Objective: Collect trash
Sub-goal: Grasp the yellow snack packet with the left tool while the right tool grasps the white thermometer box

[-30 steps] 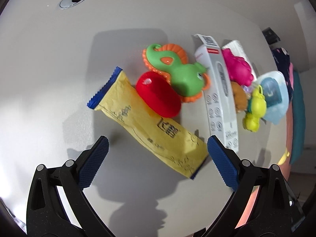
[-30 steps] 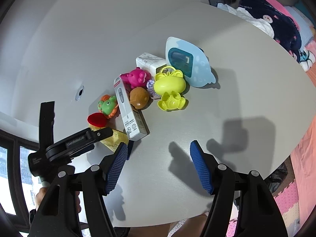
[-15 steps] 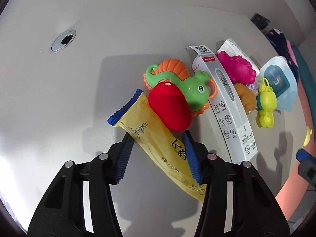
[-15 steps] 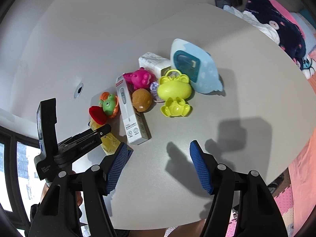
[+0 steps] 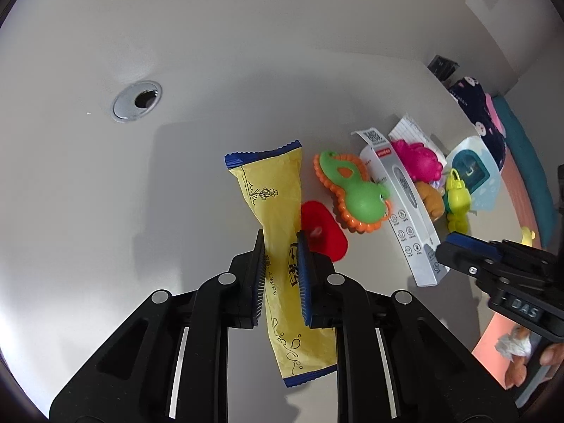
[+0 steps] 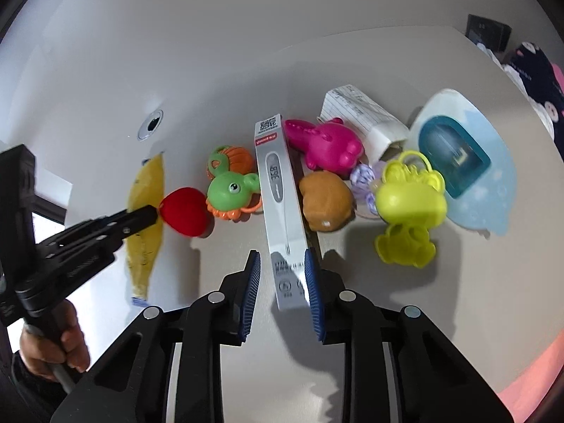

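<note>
My left gripper [image 5: 280,246] is shut on a yellow snack wrapper [image 5: 273,190] with blue ends and holds it lifted off the white table. The wrapper also shows in the right wrist view [image 6: 146,218], hanging from the left gripper. My right gripper [image 6: 282,264] has its fingers on both sides of the near end of a white thermometer box [image 6: 278,190]; the right pad touches the box, a small gap stays at the left pad. The box lies on the table and also shows in the left wrist view [image 5: 402,208].
Toys lie around the box: a red piece [image 6: 185,211], a green-orange seahorse [image 6: 229,187], a pink crocodile [image 6: 326,144], a brown lump [image 6: 326,199], a yellow-green crab [image 6: 409,197], a blue shell-shaped mould [image 6: 465,162], a lined paper carton [image 6: 363,112]. A cable grommet [image 5: 137,100] sits far left.
My left gripper closed on the yellow wrapper and lifted it, turning it upright. My right gripper moved forward from open air and narrowed around the thermometer box's near end.
</note>
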{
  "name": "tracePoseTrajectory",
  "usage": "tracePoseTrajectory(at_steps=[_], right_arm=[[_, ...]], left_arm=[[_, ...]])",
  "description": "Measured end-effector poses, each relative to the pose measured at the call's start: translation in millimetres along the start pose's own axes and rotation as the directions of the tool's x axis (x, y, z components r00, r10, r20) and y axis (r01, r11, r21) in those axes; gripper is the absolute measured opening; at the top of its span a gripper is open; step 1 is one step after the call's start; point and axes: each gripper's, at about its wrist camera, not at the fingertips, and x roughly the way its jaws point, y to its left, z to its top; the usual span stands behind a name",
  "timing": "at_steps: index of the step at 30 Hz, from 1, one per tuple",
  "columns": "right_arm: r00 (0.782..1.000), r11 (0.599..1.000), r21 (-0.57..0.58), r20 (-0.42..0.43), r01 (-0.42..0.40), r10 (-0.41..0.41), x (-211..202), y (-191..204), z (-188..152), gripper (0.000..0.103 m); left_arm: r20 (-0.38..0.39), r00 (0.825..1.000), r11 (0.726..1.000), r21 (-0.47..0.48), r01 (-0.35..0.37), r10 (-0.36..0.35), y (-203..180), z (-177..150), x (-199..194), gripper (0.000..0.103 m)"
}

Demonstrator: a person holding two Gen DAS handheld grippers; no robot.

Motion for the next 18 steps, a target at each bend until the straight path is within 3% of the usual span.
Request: tracePoseTrajectory(at_steps=[7, 18], right_arm=[[0.998, 0.997, -0.043, -0.007, 0.067, -0.068, 15.0, 13.7, 16.9, 0.028], [0.995, 0.993, -0.082, -0.045, 0.085, -0.088, 46.0, 45.0, 59.7, 0.03]], left_arm=[[0.008, 1.0, 1.0, 0.003, 0.02, -0.02, 20.2, 2.1, -10.6, 0.016], [-0.004, 0.999, 0.998, -0.047, 0.034, -0.034, 46.9, -1.0, -10.3, 0.016]])
